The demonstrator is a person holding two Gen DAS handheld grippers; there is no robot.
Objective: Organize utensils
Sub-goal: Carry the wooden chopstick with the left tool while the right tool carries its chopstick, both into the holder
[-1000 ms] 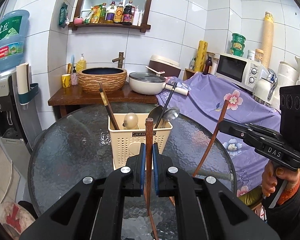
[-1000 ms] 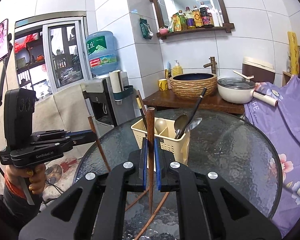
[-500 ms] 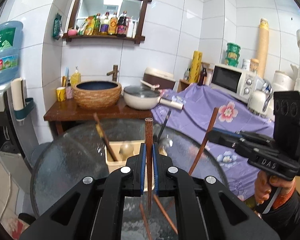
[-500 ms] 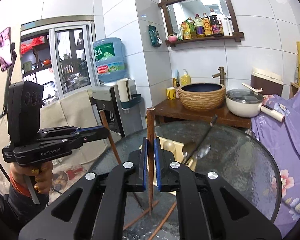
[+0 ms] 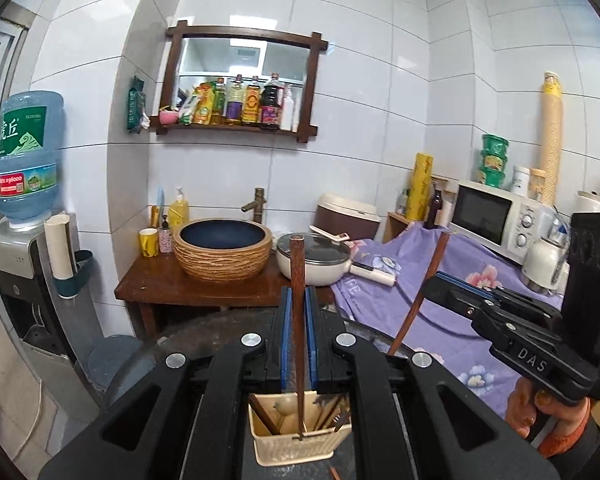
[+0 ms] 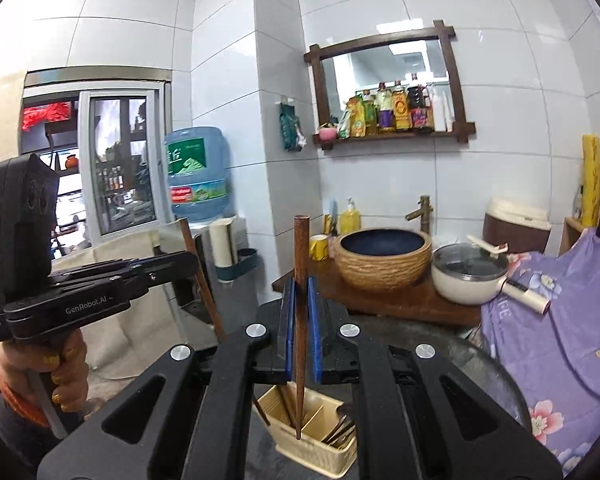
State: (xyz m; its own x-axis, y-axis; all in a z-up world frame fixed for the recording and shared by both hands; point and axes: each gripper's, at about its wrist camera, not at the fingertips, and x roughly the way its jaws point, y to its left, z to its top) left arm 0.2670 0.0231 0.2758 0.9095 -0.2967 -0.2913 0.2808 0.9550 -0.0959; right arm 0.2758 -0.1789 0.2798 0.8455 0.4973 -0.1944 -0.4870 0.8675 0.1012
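Chopsticks [image 5: 298, 280] – slender, dark wood, tapered.

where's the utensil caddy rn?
Low centre in both wrist views: the cream caddy sits on the glass table, below the two gripped chopsticks.

Black plastic left gripper [image 5: 296, 332] and right gripper [image 6: 302, 328]: blue pads, silver screws, white lettering; orange cuffs.

left chopstick [image 5: 298, 280]: dark brown wood, held upright, tip seen over the holder | right chopstick [image 6: 301, 280]: dark brown wood, held upright, tapered tip down over the holder | utensil holder [image 5: 296, 446]: cream plastic, divided, set on the glass table, filled with chopsticks and spoons
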